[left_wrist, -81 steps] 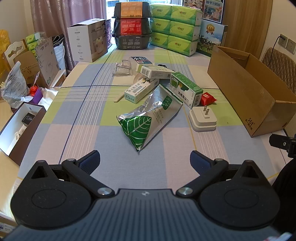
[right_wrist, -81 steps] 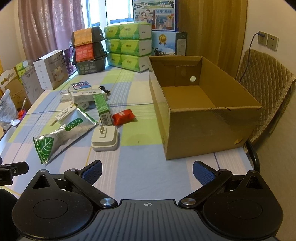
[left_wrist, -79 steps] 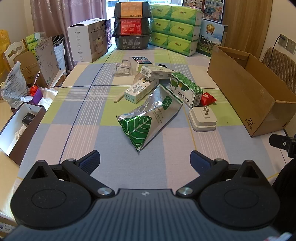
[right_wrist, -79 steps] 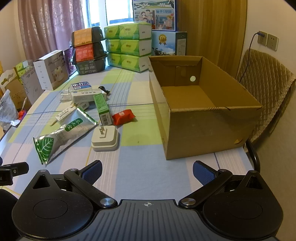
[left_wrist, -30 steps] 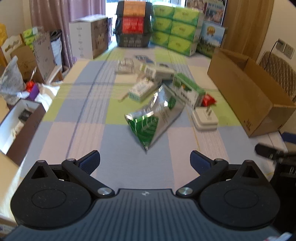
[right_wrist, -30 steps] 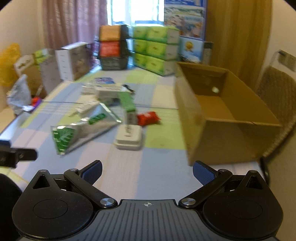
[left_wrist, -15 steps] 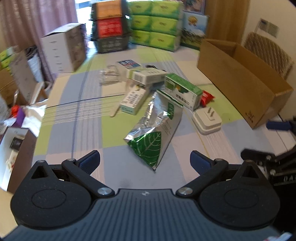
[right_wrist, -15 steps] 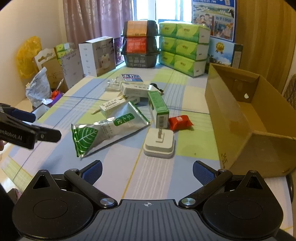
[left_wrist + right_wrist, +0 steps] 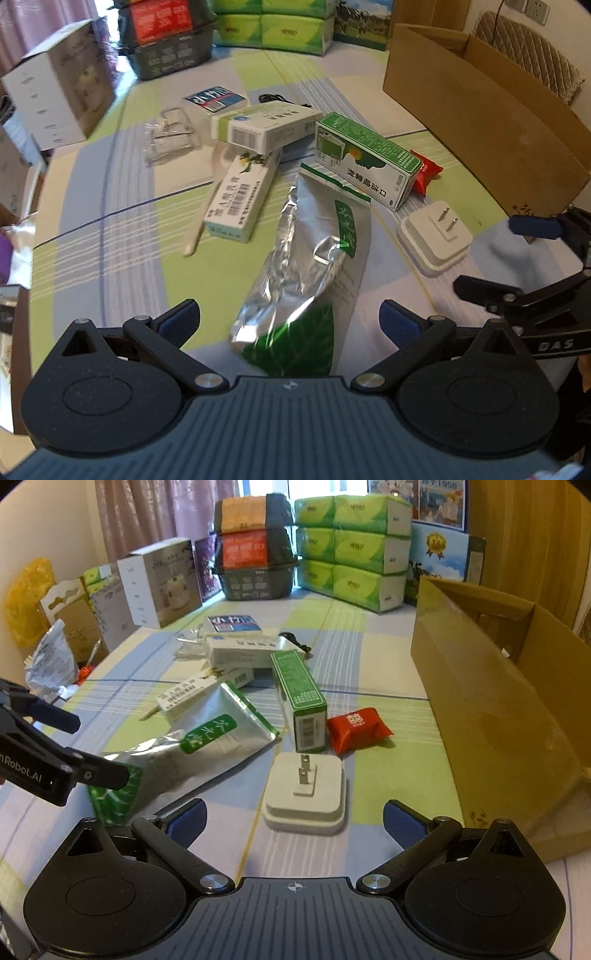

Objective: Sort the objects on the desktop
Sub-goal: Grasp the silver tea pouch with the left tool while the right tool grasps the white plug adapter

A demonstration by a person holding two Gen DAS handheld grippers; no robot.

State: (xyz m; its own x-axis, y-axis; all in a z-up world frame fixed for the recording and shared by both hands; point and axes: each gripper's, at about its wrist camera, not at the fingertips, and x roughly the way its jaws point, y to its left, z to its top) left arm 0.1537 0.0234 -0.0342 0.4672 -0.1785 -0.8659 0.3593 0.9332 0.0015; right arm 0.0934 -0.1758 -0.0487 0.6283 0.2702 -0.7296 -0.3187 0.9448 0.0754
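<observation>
Right wrist view: the cardboard box (image 9: 498, 701), largest item and landmark, stands open-topped at one edge of the checked tablecloth (image 9: 388, 771), presumably as the bin for sorted goods. Beside the box lies the clutter to be sorted. The foil tea pouch (image 9: 207, 746) lies flat, farthest from the box, its long axis diagonal, leaf-printed end toward the cameras and sealed end toward the pile. The green carton (image 9: 299, 698) lies between pouch and box, long axis running away from the camera, barcode end nearest. The white plug adapter (image 9: 304, 794) rests prongs-up near the box's front corner; the red packet (image 9: 356, 729) lies just behind it, closer to the box. The left gripper (image 9: 288, 321) has its jaws spread wide astride the pouch's leaf end, probably lining up a grasp. The right gripper (image 9: 293, 818) is likewise wide open, framing the adapter; neither holds anything.
</observation>
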